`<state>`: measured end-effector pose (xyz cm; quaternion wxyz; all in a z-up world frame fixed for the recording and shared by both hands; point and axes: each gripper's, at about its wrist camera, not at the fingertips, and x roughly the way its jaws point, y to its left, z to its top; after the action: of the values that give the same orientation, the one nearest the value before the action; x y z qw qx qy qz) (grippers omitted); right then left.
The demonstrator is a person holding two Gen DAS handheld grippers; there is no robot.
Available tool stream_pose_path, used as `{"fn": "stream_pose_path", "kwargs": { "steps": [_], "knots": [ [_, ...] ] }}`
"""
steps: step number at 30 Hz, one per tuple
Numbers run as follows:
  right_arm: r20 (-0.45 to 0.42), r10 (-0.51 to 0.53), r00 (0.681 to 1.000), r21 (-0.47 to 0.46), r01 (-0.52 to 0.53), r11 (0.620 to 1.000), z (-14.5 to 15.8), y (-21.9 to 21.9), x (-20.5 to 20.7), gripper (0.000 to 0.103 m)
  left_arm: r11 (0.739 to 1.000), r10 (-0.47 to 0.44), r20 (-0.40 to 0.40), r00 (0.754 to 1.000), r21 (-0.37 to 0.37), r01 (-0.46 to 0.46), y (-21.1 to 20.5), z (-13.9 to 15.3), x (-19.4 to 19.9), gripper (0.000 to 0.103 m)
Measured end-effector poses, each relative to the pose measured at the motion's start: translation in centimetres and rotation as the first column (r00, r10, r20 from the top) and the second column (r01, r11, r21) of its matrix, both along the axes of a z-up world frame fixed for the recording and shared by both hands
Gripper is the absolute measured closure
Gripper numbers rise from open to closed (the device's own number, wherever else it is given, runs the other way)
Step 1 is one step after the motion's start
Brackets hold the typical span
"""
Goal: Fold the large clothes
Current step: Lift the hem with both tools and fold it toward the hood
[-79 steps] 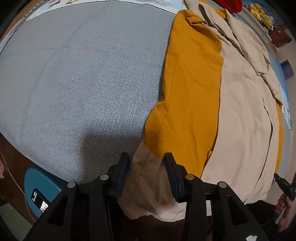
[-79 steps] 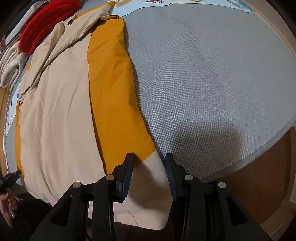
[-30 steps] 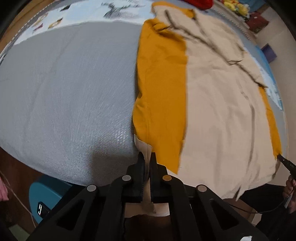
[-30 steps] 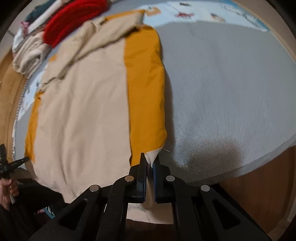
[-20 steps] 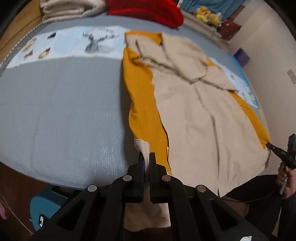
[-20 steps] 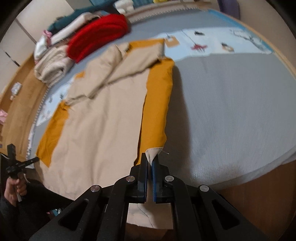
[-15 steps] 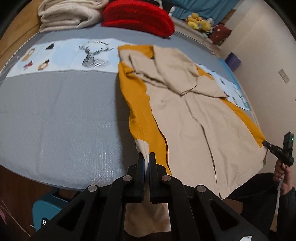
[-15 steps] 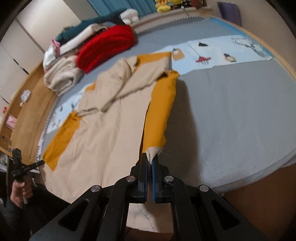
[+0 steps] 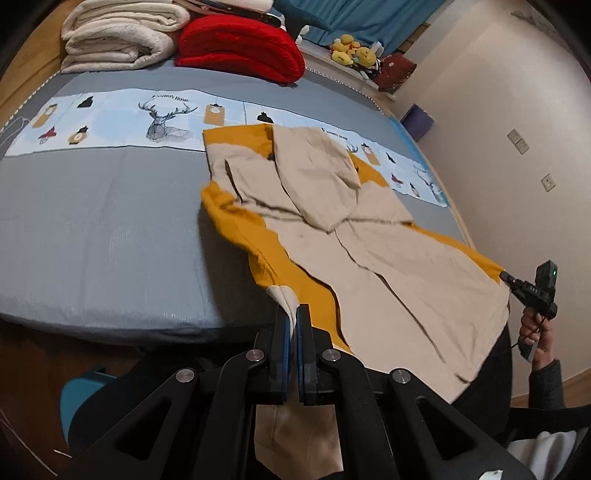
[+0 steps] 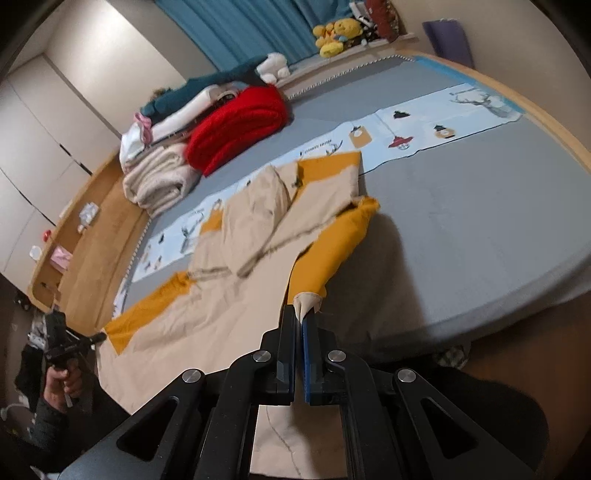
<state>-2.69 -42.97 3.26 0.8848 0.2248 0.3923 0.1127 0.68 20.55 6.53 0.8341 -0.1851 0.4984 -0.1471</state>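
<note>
Left wrist view: left gripper point(image 9: 294, 310) is clamped on a beige hem corner of the coat point(image 9: 388, 266), jaws pressed together with fabric pinched between them and a flap hanging below. Coat is beige and mustard, spread across the grey bed point(image 9: 92, 229), sleeves folded over the chest. Near hem edge is raised off the mattress at both lower corners. Right gripper point(image 9: 508, 278) shows at the far right, held by a hand point(image 9: 533, 328), its tip at the opposite hem corner.

Right wrist view: right gripper point(image 10: 300, 314) is closed on the other beige corner, mustard side panel rising toward it. Left gripper point(image 10: 98, 336) visible far left at its corner.

Red blanket point(image 9: 240, 48) and cream blanket point(image 9: 118, 37) sit at the head of the bed, well apart from the coat. Stuffed toys point(image 10: 334, 31) on the ledge behind.
</note>
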Motion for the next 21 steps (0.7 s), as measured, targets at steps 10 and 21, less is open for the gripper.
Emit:
{"fn": "stream_pose_path", "kwargs": {
  "steps": [10, 21],
  "knots": [
    [0.01, -0.006, 1.0, -0.055, 0.007, 0.998, -0.9, -0.3, 9.9, 0.1, 0.988, 0.134, -0.081, 0.988, -0.061, -0.139, 2.8, -5.7, 11.0, 0.101],
    [-0.133, -0.06, 0.989, -0.156, 0.039, 0.987, -8.2, -0.4, 31.2, 0.1, 0.967, 0.24, -0.193, 0.951, -0.042, -0.252, 4.9, -14.9, 25.8, 0.098]
  ]
}}
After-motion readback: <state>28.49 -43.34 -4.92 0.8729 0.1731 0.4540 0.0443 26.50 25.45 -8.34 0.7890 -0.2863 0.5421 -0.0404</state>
